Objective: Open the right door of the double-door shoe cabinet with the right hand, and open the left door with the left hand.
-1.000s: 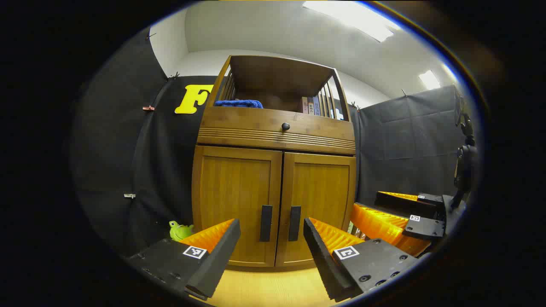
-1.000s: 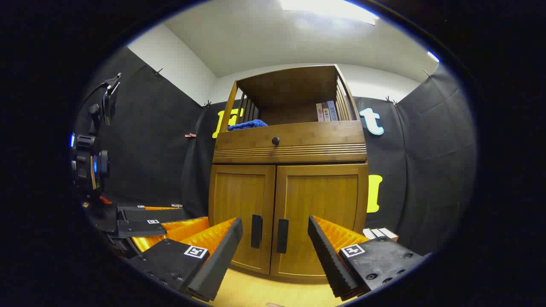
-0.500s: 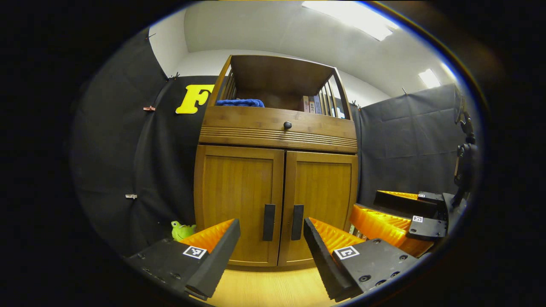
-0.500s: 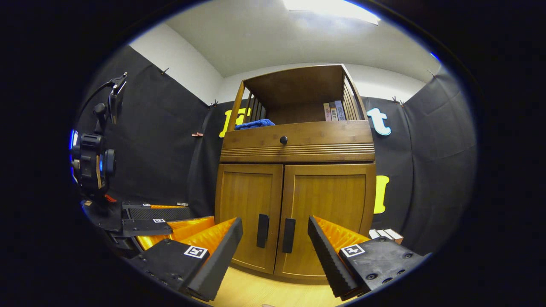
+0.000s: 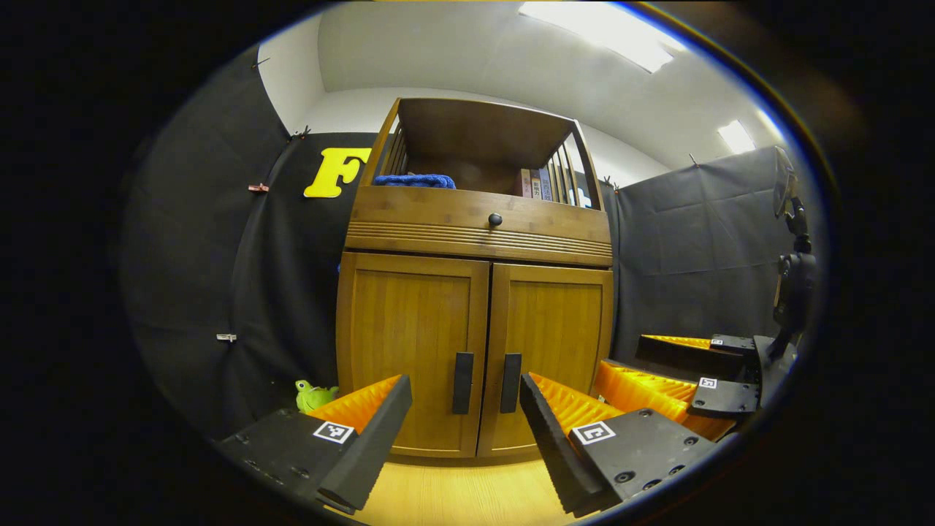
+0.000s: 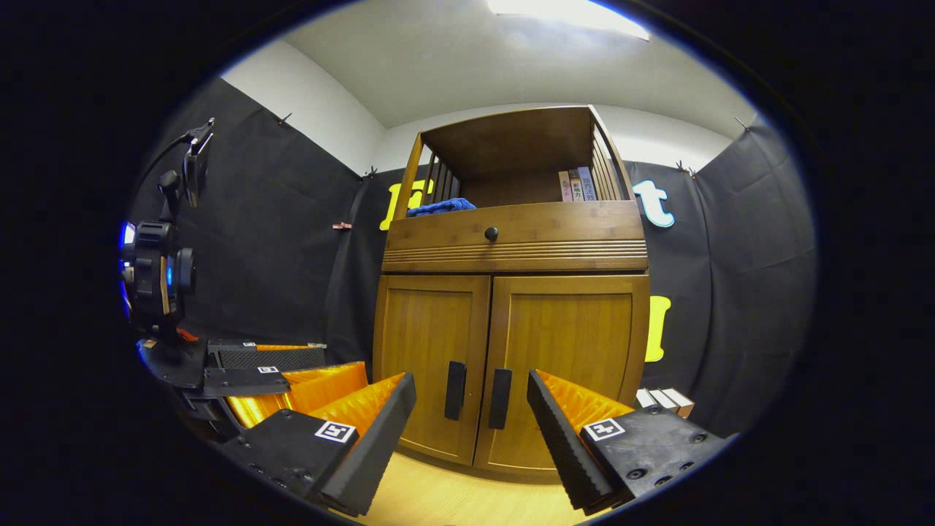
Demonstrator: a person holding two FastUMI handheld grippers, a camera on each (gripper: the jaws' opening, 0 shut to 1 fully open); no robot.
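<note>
Shoe cabinet [image 5: 475,321] stands against the black booth wall [image 5: 701,248] on a pale wooden floor [image 5: 467,497], straight ahead of both grippers and still apart from them. Its left door [image 5: 413,351] and right door [image 5: 551,343] are both closed, meeting at the middle, where two dark upright handles sit side by side: the left handle [image 5: 462,372] and the right handle [image 5: 510,372]. Above the doors runs a drawer [image 5: 482,223] with a small round knob [image 5: 495,219], and over it an open shelf holds a blue cloth [image 5: 415,180] on the left and a few books [image 5: 537,184] on the right.

In the left gripper view, the left gripper [image 5: 465,438] is held low and level, pointing at the gap between the doors, jaws spread wide with nothing between them. The right gripper [image 6: 471,438] in the right gripper view sits in the same low pose, aimed at the handles, jaws equally wide and holding nothing. It also appears off to the side in the left gripper view, level with its partner.

A small green toy [image 5: 313,395] lies on the floor by the cabinet's left foot.
</note>
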